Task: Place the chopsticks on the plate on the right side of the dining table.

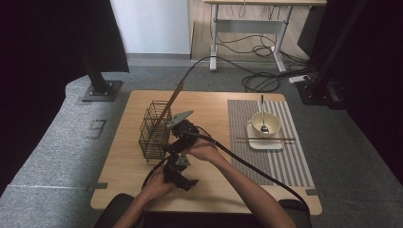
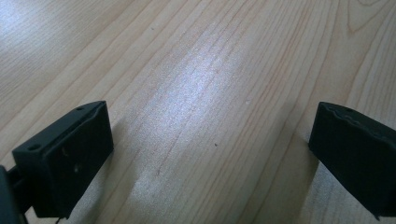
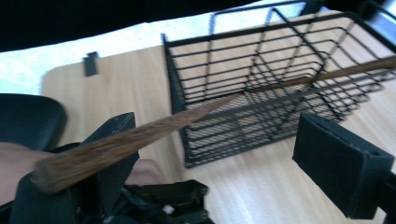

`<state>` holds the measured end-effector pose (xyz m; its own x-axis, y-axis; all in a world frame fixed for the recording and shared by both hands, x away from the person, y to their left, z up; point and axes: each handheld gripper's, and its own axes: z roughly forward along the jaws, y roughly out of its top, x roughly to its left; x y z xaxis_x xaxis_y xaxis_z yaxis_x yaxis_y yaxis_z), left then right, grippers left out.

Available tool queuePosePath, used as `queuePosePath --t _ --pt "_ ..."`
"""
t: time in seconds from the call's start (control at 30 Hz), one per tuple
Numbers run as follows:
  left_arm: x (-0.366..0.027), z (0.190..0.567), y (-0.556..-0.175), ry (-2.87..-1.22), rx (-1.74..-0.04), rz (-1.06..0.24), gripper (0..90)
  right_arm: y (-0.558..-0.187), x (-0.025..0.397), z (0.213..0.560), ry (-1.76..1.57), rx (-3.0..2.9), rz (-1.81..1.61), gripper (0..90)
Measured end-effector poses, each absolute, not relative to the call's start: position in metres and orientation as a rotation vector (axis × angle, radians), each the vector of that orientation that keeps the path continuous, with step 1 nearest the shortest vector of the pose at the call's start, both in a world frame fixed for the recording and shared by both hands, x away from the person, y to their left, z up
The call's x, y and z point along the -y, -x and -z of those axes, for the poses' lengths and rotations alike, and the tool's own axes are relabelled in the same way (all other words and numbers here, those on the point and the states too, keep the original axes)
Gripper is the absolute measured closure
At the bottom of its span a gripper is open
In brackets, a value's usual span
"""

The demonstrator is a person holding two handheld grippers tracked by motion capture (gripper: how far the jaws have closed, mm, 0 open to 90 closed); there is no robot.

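high view: the long brown wooden chopstick (image 1: 170, 102) leans in the black wire basket (image 1: 153, 130) mid-counter, beside the right gripper (image 1: 177, 124), jaws apart. left gripper (image 2: 210, 154) gapes over bare light wooden counter (image 1: 214, 102).

My work surface is a light wooden table (image 1: 133, 171) standing on grey carpet (image 1: 52, 156). On its left half stands a black wire basket (image 1: 153, 130). Along its right side lies a striped grey placemat (image 1: 294, 161), running from the far edge almost to the near one. A square white plate (image 1: 266, 143) rests on the placemat's far part.
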<state>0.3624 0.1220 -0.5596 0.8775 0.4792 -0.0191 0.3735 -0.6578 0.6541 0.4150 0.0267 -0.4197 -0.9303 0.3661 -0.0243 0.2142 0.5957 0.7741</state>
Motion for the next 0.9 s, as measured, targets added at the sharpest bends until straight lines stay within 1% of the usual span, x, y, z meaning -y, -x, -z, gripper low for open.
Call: queuePosePath --t 0.17,0.27,0.47,0.5,0.53,0.57,0.6,0.63,0.67,0.7,0.73,0.77,0.8,0.83,0.87,0.9 --pt "-0.122 0.56 -0.362 -2.354 -0.615 -0.202 0.0 -0.423 -0.021 0.418 -0.558 -2.588 -1.255 15.2" --pt "-0.122 0.56 -0.362 -2.357 -0.615 -0.201 0.0 -0.429 -0.018 0.417 -0.591 -2.557 -1.267 18.9" --pt "-0.121 0.56 -0.362 -2.346 -0.62 -0.199 0.0 -0.436 -0.017 0.417 -0.626 -2.544 -1.271 23.2" --pt "-0.121 0.56 -0.362 -2.347 -0.619 -0.199 0.0 -0.437 -0.017 0.418 -0.628 -2.537 -1.271 25.8" --pt "-0.121 0.56 -0.362 -2.347 -0.618 -0.2 0.0 -0.439 -0.017 0.418 -0.626 -2.543 -1.276 30.5" --pt "-0.121 0.56 -0.362 -2.347 -0.618 -0.2 0.0 -0.44 -0.017 0.419 -0.624 -2.547 -1.28 32.8" --pt "-0.121 0.56 -0.362 -2.347 -0.618 -0.2 0.0 -0.442 -0.018 0.419 -0.628 -2.55 -1.285 37.9" --pt "-0.121 0.56 -0.362 -2.347 -0.617 -0.2 0.0 -0.442 -0.018 0.419 -0.628 -2.55 -1.285 37.9" --pt "-0.121 0.56 -0.362 -2.347 -0.616 -0.2 0.0 -0.442 -0.018 0.419 -0.628 -2.548 -1.298 43.3" --pt "-0.121 0.56 -0.362 -2.347 -0.616 -0.2 0.0 -0.442 -0.018 0.419 -0.628 -2.548 -1.298 43.3" --pt "-0.121 0.56 -0.362 -2.348 -0.616 -0.201 0.0 -0.442 -0.018 0.418 -0.613 -2.54 -1.309 49.5" --pt "-0.121 0.56 -0.362 -2.348 -0.616 -0.201 0.0 -0.442 -0.018 0.418 -0.613 -2.54 -1.309 49.5" --pt "-0.122 0.56 -0.363 -2.359 -0.607 -0.203 0.0 -0.44 -0.019 0.417 -0.59 -2.528 -1.305 53.9" --pt "-0.122 0.56 -0.363 -2.359 -0.607 -0.203 0.0 -0.44 -0.019 0.417 -0.59 -2.528 -1.305 53.9" --pt "-0.122 0.56 -0.363 -2.358 -0.608 -0.203 0.0 -0.438 -0.019 0.416 -0.567 -2.525 -1.303 58.9" --pt "-0.122 0.56 -0.363 -2.358 -0.608 -0.203 0.0 -0.438 -0.019 0.416 -0.567 -2.525 -1.303 58.9"
